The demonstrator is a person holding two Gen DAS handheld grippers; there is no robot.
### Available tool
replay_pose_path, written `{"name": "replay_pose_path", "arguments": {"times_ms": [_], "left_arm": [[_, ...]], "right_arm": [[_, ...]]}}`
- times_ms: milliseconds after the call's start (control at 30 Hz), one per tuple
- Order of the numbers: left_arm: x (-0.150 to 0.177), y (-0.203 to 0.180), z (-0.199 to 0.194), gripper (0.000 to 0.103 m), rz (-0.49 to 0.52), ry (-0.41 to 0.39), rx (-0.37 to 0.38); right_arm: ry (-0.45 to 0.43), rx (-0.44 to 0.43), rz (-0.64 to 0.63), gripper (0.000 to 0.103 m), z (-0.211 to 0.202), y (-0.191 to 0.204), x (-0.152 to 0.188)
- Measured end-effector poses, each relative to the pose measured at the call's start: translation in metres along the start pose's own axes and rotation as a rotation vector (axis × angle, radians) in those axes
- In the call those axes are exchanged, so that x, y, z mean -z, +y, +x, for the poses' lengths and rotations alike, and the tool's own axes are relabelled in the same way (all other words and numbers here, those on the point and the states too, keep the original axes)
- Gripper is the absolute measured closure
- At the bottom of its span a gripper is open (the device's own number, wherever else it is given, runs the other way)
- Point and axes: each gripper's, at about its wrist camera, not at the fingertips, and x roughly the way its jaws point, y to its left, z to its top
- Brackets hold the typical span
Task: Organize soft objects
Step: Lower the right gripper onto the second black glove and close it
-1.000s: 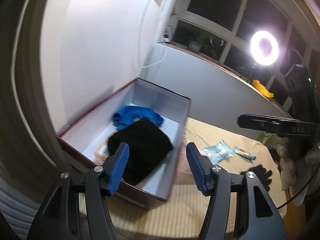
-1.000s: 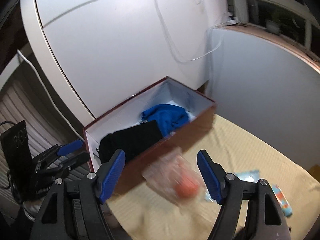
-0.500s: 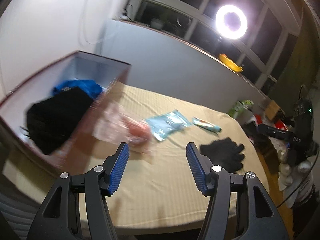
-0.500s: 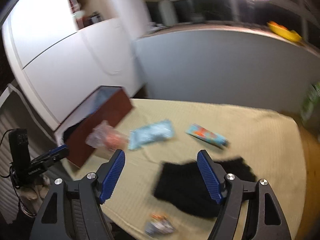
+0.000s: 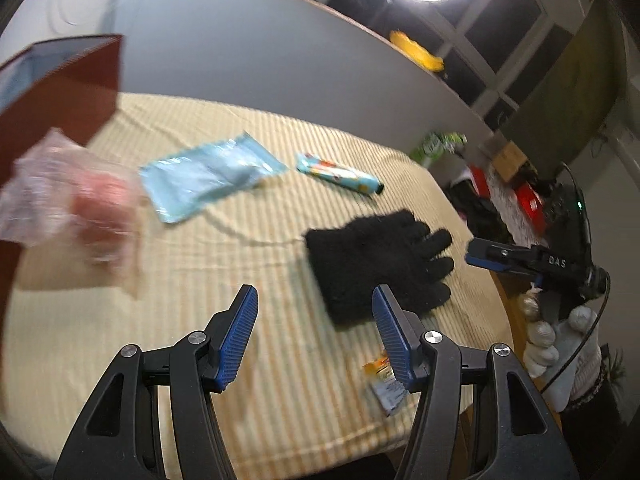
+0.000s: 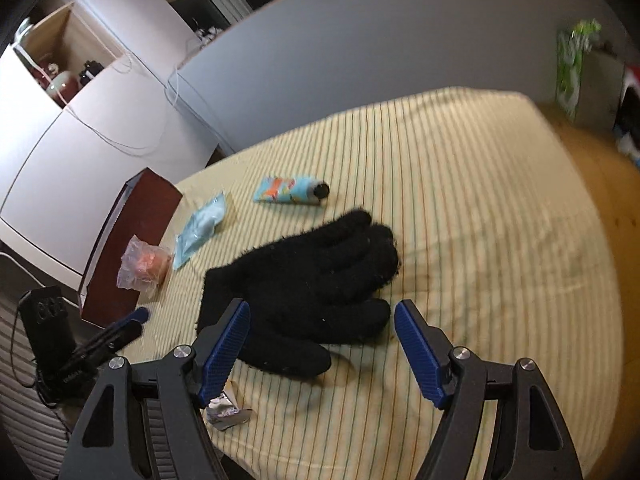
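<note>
A fuzzy black glove (image 6: pixel 312 280) lies flat on the striped yellow cloth (image 6: pixel 480 208), its fingers pointing away from me. My right gripper (image 6: pixel 322 318) hovers just above its cuff end, open, with nothing pressed between the blue pads. In the left wrist view the same black glove (image 5: pixel 376 256) lies ahead and to the right of my left gripper (image 5: pixel 314 312), which is open and empty over bare cloth. The red-brown box (image 6: pixel 132 240) stands at the cloth's left edge; its inside is hidden from here.
A clear bag with something orange (image 6: pixel 144 266) leans by the box. Beside it lie a light blue packet (image 6: pixel 202 226) and a patterned tube (image 6: pixel 292 190). A small foil wrapper (image 6: pixel 226 414) sits near the front edge. A green carton (image 6: pixel 570 68) stands beyond the far right corner.
Both grippers swung away from the box, rightward and down over the cloth. The black glove now sits close under the right gripper. Both jaws kept the same width.
</note>
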Motion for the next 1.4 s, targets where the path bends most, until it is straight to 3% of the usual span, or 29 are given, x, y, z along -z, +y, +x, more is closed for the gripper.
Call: {"name": "replay_pose_path", "arguments": {"times_ms": [267,733,800,900,1133,1167,1267,1400], "left_arm": [[-0.004,-0.012,0.045,0.044,0.019,0.066,-0.005],[-0.013,-0.029,0.073,0.047,0.053,0.093,0.027],[-0.013,-0.029,0.072,0.048,0.058,0.087,0.023],[-0.014,-0.029,0.069,0.058,0.059,0.07,0.011],[-0.015,-0.027,0.076,0.059,0.069,0.068,-0.019],[-0.015,-0.027,0.076,0.06,0.071,0.065,-0.023],[-0.017,-0.028,0.073,0.089,0.082,0.043,-0.052],[-0.019,-0.029,0.064,0.097,0.076,0.013,-0.035]], "right_arm": [[0.051,-0.001,0.014,0.032,0.03,-0.012,-0.007],[0.098,-0.071,0.03,0.033,0.049,-0.017,-0.012],[0.112,-0.101,0.037,0.04,0.05,-0.015,-0.011],[0.115,-0.114,0.019,0.042,0.051,-0.009,-0.012],[0.127,-0.092,-0.004,0.049,0.061,-0.005,-0.011],[0.122,-0.081,-0.015,0.051,0.062,-0.003,-0.011],[0.125,-0.074,-0.016,0.073,0.06,-0.002,-0.011],[0.107,-0.077,-0.007,0.091,0.052,-0.004,-0.013]]}}
